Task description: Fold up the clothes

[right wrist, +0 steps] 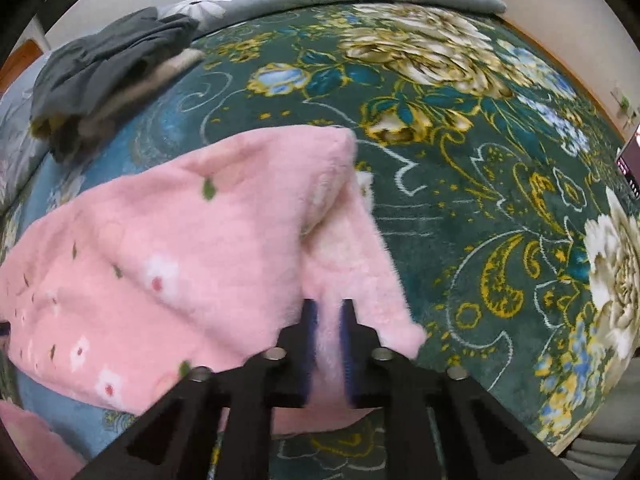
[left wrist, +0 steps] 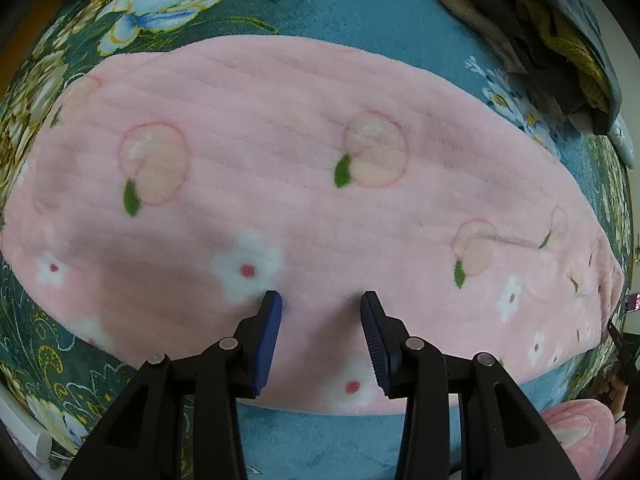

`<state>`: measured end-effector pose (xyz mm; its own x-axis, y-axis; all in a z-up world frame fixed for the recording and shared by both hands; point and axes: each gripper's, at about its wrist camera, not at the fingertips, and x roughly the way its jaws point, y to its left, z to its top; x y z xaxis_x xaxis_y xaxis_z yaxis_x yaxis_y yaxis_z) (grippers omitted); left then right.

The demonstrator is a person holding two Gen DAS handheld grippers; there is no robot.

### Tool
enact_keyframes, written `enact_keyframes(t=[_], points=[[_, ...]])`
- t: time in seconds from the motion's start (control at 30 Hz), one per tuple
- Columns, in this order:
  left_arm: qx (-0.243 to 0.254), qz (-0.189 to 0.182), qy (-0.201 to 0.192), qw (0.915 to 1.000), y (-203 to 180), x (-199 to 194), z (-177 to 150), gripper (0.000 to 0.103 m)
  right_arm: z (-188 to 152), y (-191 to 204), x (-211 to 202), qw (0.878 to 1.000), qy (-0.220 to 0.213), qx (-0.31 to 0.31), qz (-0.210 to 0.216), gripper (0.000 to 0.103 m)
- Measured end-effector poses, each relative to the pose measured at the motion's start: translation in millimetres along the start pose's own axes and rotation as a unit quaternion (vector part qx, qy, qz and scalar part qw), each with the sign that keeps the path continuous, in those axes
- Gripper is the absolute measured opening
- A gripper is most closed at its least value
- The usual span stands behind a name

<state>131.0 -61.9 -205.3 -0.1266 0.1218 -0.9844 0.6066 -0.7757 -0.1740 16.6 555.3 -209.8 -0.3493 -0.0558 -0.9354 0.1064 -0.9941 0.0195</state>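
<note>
Pink fleece garment (left wrist: 304, 184) is spread flat on the floral blanket (right wrist: 460, 168). Its raised edge is clamped by the right gripper (right wrist: 329, 312), probably for folding over, while the left gripper (left wrist: 321, 300), fingers apart, is poised over the cloth, seemingly as an anchor.

Between the blue fingers (left wrist: 268, 340) lies a pink fleece garment (left wrist: 280, 184) printed with peaches, green leaves and white flowers; beyond it, a teal floral blanket (right wrist: 460, 184) and dark grey clothes (right wrist: 104, 68).

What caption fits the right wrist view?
Right gripper pinching the pink garment's lifted edge above the floral blanket.
</note>
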Motion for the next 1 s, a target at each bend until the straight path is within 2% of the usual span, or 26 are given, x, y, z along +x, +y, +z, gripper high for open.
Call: enact_keyframes(t=[0.1, 0.17, 0.2, 0.27, 0.33, 0.4, 0.43, 0.47, 0.53, 0.57, 0.63, 0.7, 0.77, 0.87, 0.93, 1.0], points=[[0.002, 0.001, 0.002, 1.0, -3, 1, -2, 0.042, -3, -6, -10, 0.999, -0.026, 0.026, 0.008, 0.007], [0.001, 0.001, 0.002, 1.0, -5, 2, -3, 0.042, -8, -31, -22, 0.993, -0.063, 0.097, 0.002, 0.007], [0.0, 0.0, 0.002, 1.0, -6, 2, -4, 0.042, -14, -51, -25, 0.985, -0.078, 0.153, 0.0, 0.007], [-0.001, 0.0, 0.002, 1.0, -9, 2, -5, 0.042, -23, -71, -17, 0.977, -0.065, 0.203, 0.012, 0.007], [-0.001, 0.0, 0.003, 1.0, -11, 2, -6, 0.042, -29, -72, -2, 0.979, -0.03, 0.203, 0.006, 0.008], [-0.002, -0.002, 0.002, 1.0, -12, 2, -7, 0.042, -31, -67, -2, 0.981, -0.034, 0.193, 0.001, 0.012], [-0.003, -0.004, 0.001, 1.0, -13, 2, -8, 0.042, -33, -70, -9, 0.977, -0.052, 0.207, 0.012, 0.014], [-0.005, -0.006, 0.001, 1.0, 1, 9, -6, 0.042, -35, -74, -16, 0.972, -0.069, 0.222, 0.022, 0.027], [-0.01, -0.011, -0.001, 0.9999, 7, 12, -7, 0.042, -46, -87, -35, 0.955, -0.106, 0.274, 0.033, 0.045], [-0.012, -0.014, -0.001, 0.9998, 8, 13, -8, 0.042, -55, -93, -42, 0.945, -0.122, 0.302, 0.042, 0.045], [-0.015, -0.018, -0.002, 0.9997, 8, 14, -10, 0.042, -79, -106, -48, 0.917, -0.139, 0.363, 0.085, 0.045], [-0.014, -0.019, -0.003, 0.9997, 7, 16, -11, 0.042, -104, -111, -41, 0.884, -0.135, 0.423, 0.146, 0.046], [-0.011, -0.018, -0.001, 0.9998, 5, 18, -11, 0.043, -121, -107, -28, 0.86, -0.123, 0.455, 0.193, 0.046], [-0.012, -0.021, -0.002, 0.9997, 3, 18, -13, 0.044, -122, -96, -13, 0.85, -0.096, 0.475, 0.205, 0.047], [-0.015, -0.025, -0.004, 0.9996, 4, 17, -14, 0.044, -112, -93, -16, 0.845, -0.107, 0.486, 0.196, 0.047], [-0.02, -0.029, -0.005, 0.9994, 5, 18, -17, 0.044, -103, -91, -18, 0.839, -0.118, 0.497, 0.186, 0.038]])
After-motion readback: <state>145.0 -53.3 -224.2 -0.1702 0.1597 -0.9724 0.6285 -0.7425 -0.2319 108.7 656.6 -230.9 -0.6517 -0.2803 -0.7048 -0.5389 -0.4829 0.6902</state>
